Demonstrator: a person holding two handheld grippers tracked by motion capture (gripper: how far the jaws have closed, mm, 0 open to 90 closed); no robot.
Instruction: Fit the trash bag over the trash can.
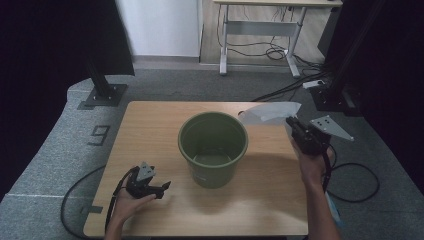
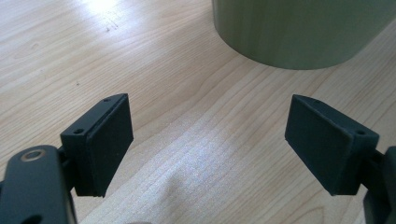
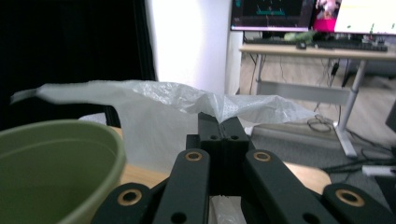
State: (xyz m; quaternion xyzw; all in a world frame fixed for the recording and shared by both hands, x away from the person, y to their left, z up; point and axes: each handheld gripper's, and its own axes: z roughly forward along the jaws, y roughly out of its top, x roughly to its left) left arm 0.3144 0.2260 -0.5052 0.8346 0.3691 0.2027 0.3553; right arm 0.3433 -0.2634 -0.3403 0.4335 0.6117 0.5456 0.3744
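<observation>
A green plastic bucket (image 1: 213,148) stands upright and empty in the middle of the wooden table (image 1: 150,125). Just right of it my right gripper (image 1: 291,121) is lifted above the table, shut on a thin translucent plastic bag (image 1: 270,111) that hangs out toward the bucket's rim. In the right gripper view the bag (image 3: 154,112) spreads over the closed jaws, with the bucket (image 3: 51,163) at lower left. My left gripper (image 1: 165,187) rests low near the table's front left, open with nothing between its pads (image 2: 109,140). The bucket's wall (image 2: 299,32) is beyond them.
A desk with cables (image 1: 260,35) stands on the floor beyond the table. Black stand bases (image 1: 102,95) sit at both far corners. Cables trail from each gripper over the grey carpet.
</observation>
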